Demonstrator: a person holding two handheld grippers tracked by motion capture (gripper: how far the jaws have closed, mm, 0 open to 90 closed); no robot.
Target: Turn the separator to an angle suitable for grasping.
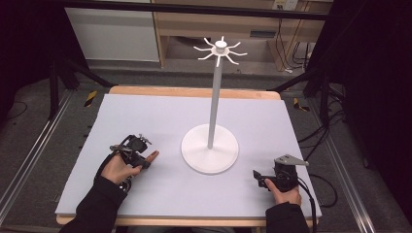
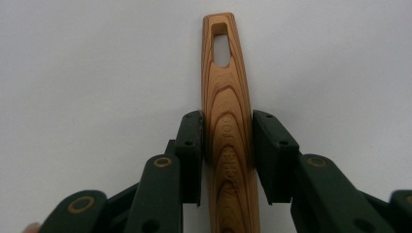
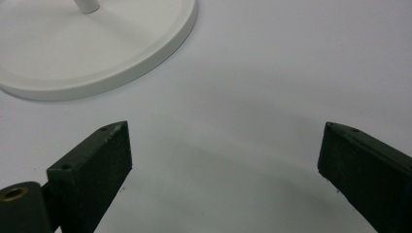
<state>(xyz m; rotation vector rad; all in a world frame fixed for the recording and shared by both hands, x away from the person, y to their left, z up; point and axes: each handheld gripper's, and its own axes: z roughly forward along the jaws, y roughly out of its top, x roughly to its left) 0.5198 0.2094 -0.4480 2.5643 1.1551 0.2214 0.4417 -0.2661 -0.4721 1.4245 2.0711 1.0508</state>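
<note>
Nearest me, at the table's front edge, two sleeved forearms are coming in, each hand carrying a gripper. The left gripper [image 1: 145, 160] is sitting at about eight o'clock from the table's middle, and its pads [image 2: 193, 145] are pressing on both sides of a wooden handle [image 2: 228, 121], so it is gripping it. The handle is lying flat on the mat [image 1: 145, 116] just under that hand, its tip [image 1: 153, 155] sticking out past the claw. In the left gripper view its long axis is running straight away from the jaws, toward twelve o'clock, with the slotted hanging hole [image 2: 221, 46] at the far end; from the high view that free end is pointing toward three o'clock, at the stand. The part of it behind the jaws is hidden by the hand.

The right gripper [image 1: 260, 178] is resting at about four o'clock, its jaws standing wide apart with bare mat between them and nothing touching the pads [image 3: 104, 165].

Between the two hands, slightly farther out, the white stand's round base [image 1: 210, 148] is sitting well apart from the handle; nothing is lying between them. Its pole [image 1: 214, 97] is rising upright to a ring of hooks [image 1: 221, 48] at the top.

Beyond the table, pale wooden furniture and cables are showing along the floor.
</note>
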